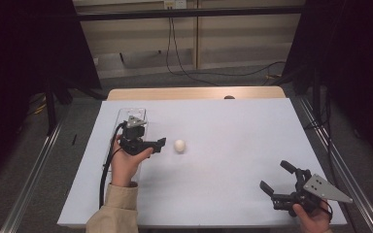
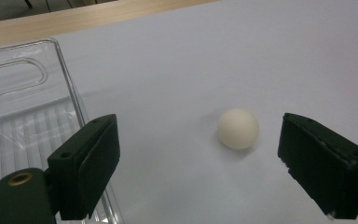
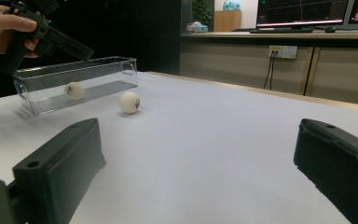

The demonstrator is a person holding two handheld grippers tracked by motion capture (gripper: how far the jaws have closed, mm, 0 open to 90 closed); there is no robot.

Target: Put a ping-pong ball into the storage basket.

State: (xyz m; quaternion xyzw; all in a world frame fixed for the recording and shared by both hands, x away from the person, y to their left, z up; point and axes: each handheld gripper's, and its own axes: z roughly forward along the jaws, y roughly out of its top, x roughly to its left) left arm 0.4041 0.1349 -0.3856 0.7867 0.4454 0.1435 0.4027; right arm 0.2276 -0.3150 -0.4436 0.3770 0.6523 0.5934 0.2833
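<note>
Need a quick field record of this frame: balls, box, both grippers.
ball on table: white, loose on the sheet, ahead of the left gripper's open jaws, untouched
ball in box: second white ball
box: clear plastic, near table's left edge
left gripper: over the box, jaws empty
right gripper: open, empty, at near right corner

- A lab or test room set up for recording, not a home.
- The surface (image 1: 233,160) is a plain white sheet over a wooden top, ringed by black curtains (image 1: 24,48) at upper left and upper right of the high view.
- Metal rails (image 1: 29,179) run along the floor at both sides; cables (image 1: 184,68) trail over grey carpet at top centre.
- In the right gripper view, monitors (image 3: 303,11) with graph lines stand on a counter at upper right, above a wall socket (image 3: 282,51).
</note>
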